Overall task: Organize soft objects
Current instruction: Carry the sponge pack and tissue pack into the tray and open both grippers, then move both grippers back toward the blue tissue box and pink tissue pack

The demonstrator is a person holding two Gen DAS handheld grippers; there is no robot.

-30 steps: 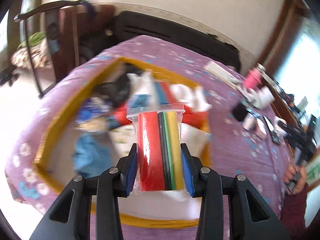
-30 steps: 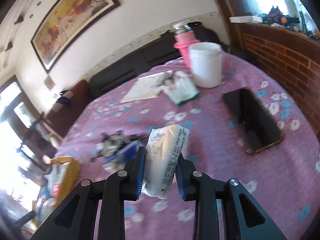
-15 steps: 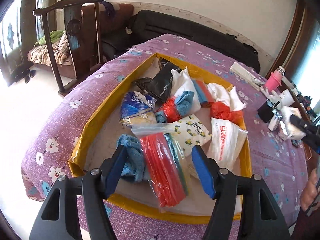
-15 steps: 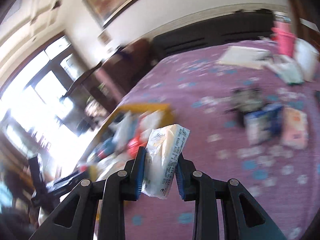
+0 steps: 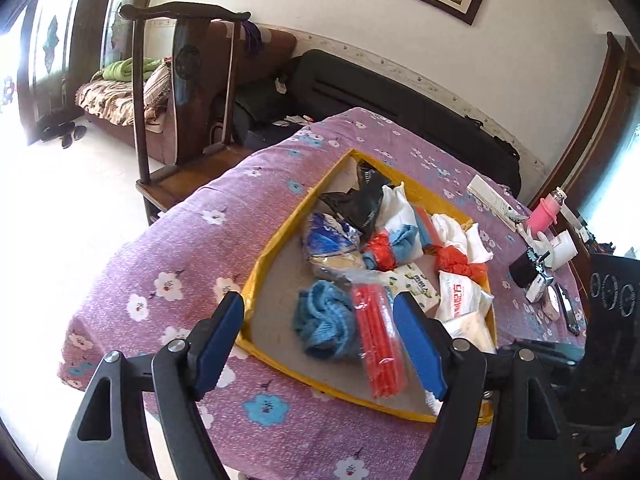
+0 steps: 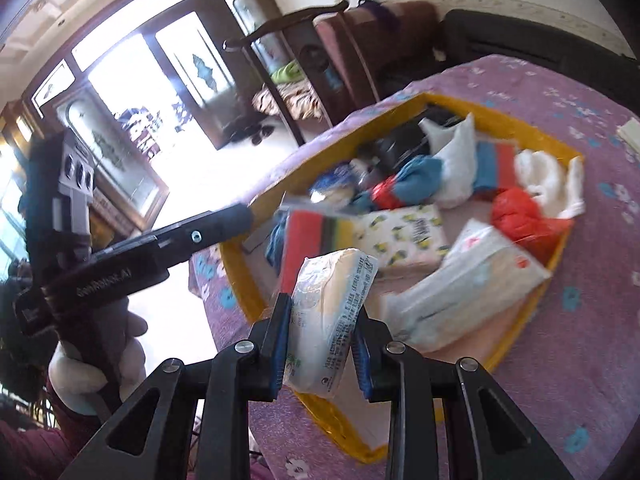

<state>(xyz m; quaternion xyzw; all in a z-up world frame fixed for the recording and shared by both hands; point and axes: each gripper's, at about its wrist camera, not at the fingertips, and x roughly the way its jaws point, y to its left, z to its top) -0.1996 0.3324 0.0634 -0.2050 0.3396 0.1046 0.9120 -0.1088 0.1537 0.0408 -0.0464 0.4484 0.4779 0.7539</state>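
Note:
A yellow-walled tray (image 5: 276, 240) on the purple flowered table holds several soft items. My left gripper (image 5: 320, 344) is open and empty, just above the tray's near end. Below it lies a clear bag of coloured sponge sheets (image 5: 378, 344) beside a blue knitted cloth (image 5: 324, 324). My right gripper (image 6: 322, 348) is shut on a white tissue pack (image 6: 328, 316), held above the tray's near corner (image 6: 236, 276). The sponge bag (image 6: 312, 236) and a large white pack (image 6: 464, 288) also show in the right wrist view.
A pink bottle (image 5: 546, 212), a white cup (image 5: 566, 246), a black cylinder (image 5: 524, 270) and small items stand on the table's right side. A wooden chair (image 5: 180, 92) and a dark sofa (image 5: 400, 108) stand beyond the table. The left gripper's body (image 6: 132, 256) shows at left.
My left gripper opened, released the sponge bag into the tray and drew back. My right gripper swung left with the tissue pack, from the table's right side to above the tray.

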